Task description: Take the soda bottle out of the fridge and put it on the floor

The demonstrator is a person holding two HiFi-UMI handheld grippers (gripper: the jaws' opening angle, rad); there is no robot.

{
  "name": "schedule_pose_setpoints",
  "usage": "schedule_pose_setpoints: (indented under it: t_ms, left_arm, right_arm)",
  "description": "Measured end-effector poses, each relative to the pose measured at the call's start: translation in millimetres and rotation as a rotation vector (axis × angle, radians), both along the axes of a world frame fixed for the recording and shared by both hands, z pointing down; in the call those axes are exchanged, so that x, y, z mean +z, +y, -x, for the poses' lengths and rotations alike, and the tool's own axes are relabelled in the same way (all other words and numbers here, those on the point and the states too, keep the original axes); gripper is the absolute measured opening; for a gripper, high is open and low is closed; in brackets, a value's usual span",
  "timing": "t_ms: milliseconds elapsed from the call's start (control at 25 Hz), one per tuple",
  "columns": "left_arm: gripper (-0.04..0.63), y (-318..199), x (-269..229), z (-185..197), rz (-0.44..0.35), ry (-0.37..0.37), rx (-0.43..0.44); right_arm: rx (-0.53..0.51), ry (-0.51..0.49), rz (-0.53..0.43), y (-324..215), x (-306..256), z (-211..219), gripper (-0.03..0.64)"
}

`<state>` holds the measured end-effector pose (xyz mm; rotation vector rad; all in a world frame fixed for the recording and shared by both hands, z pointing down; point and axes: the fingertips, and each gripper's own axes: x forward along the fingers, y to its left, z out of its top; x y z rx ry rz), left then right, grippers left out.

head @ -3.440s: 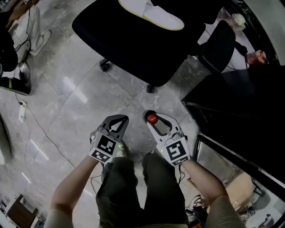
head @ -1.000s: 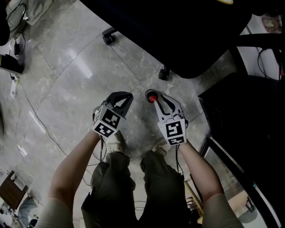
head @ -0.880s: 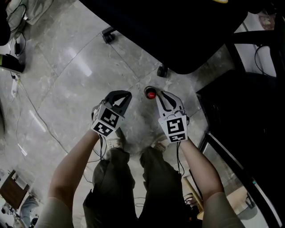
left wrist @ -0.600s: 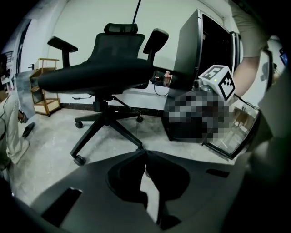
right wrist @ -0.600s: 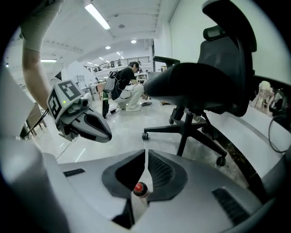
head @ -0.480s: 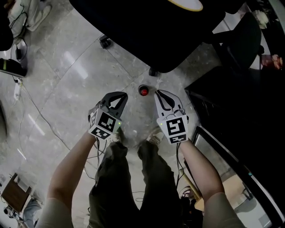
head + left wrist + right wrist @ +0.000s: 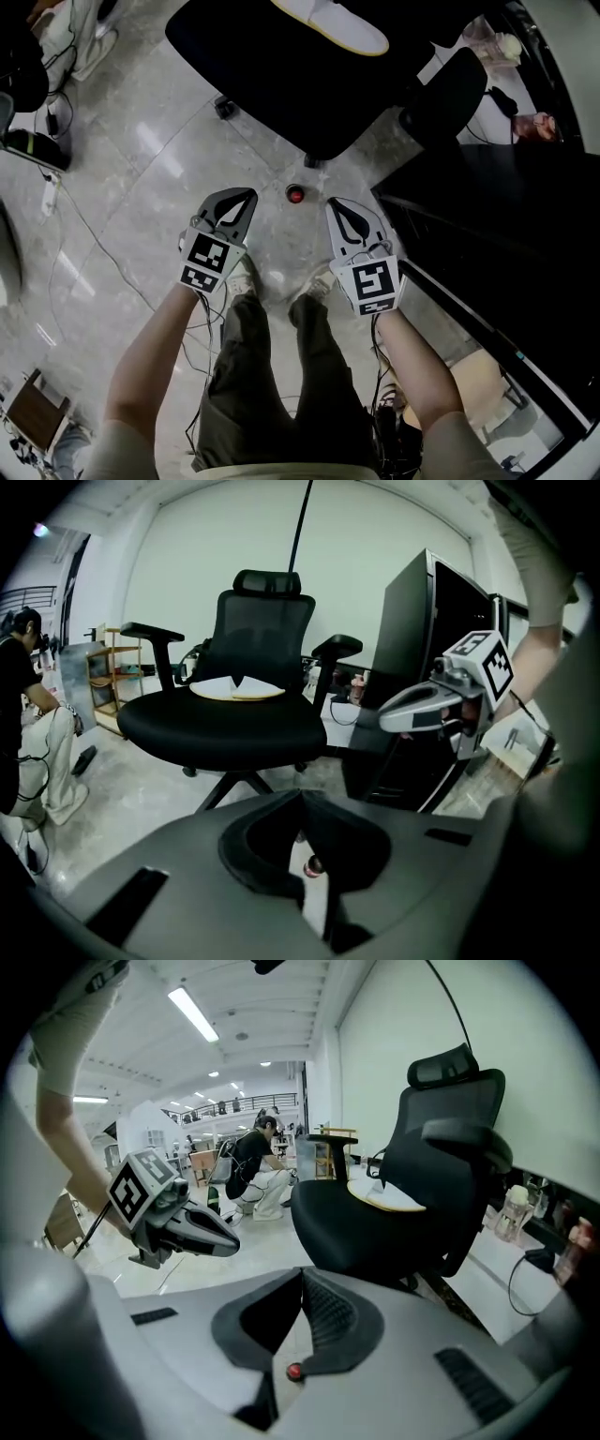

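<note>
- Grey marble floor (image 7: 141, 187) of an open office. A black office chair (image 7: 309, 84) stands beyond both grippers, and a dark fridge (image 7: 487, 216) is off to the right of the right gripper.
- Soda bottle (image 7: 295, 194): upright on the floor with its red cap up. It is just ahead of the two grippers' tips and between them, touching neither.
- Right gripper (image 7: 331, 202): its jaws have just been closing and now meet, with nothing between them. A second ago the cap sat right at its tips; now it stands clear, to this gripper's left.
- Left gripper (image 7: 249, 194): jaws together, empty.
- Change: both grippers have drawn up and away from the bottle, and each gripper view shows the cap small and far below its tips.
- Judgement: the release is done, the bottle stands unaided, and the task looks complete.
</note>
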<state>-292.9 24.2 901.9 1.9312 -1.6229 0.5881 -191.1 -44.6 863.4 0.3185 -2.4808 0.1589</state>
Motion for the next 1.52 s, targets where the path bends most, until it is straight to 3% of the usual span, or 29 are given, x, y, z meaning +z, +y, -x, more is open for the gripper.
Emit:
schedule_pose_setpoints:
  t_ms: [160,360,680,960,1200,1520]
  left_arm:
    - [0.006,10.1,-41.6,-0.6,0.011,-0.100,0.050]
    - [0.006,22.9,-106.9,-8.6,-0.002,-0.033,0.029]
    - [0.006,24.6,-236.9,-15.4,-0.077,-0.020,0.011]
    - [0.006,28.2,-360.2,-30.0,-0.158,-0.097,0.092]
    - [0.006,33.5,-461.5,-54.2,-0.234,-0.035,0.120]
    - [0.006,41.7,-573.2,-56.8,-0.296,-0.089,0.131]
  right_arm:
    - [-0.013,-0.020,-0.042,8.5,-55.4,1.5,-0.003]
    - [0.000,-0.063,-0.058,20.9,-134.3,7.2,-0.003]
    - [-0.015,-0.153,-0.079,41.5,-264.9,8.2,-0.003]
    - [0.066,-0.198,-0.059,50.5,-373.5,-4.4,-0.003]
    - [0.119,-0.261,-0.091,54.9,-461.1,-17.8,-0.003]
    - [0.162,-0.344,-0.153,52.3,-563.3,-33.6,-0.003]
